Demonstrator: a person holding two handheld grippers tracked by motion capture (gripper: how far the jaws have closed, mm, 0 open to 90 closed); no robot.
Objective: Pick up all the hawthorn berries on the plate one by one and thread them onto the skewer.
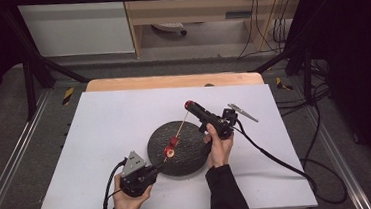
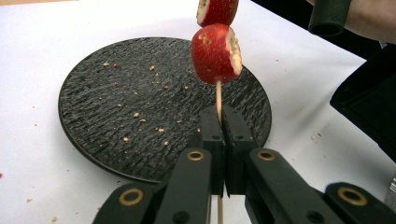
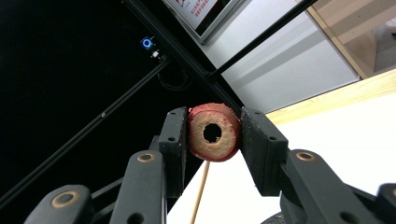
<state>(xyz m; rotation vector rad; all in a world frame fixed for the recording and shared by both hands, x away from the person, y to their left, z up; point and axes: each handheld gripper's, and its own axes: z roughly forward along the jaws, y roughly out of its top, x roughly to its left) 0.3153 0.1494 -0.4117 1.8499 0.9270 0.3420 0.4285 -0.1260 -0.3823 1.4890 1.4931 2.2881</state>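
Two hawthorn pieces (image 2: 216,52) are already threaded on the wooden skewer (image 2: 218,100), whose lower end is pinched between the pressed-together jaws of the left gripper (image 1: 155,172) near the front edge of the dark round plate (image 2: 112,93); in the high view the skewer slopes up and away over the plate's middle. A third, cored slice (image 3: 214,132) is clamped by its red skin between the jaws of the right gripper (image 1: 189,105), held in the air above the plate's far edge, close to the skewer's free tip. The step in hand is judged to be the threading of this slice onto the tip. For that to go well, the bored hole (clearly open in the right gripper view) should be lined up with the stick's axis before any push is made, and the push should be kept along the stick, not across it, so that the thin wood is not bent or snapped. The left grip should be held firm and low, and the squeeze on the slice kept gentle, since the soft flesh could be crushed.
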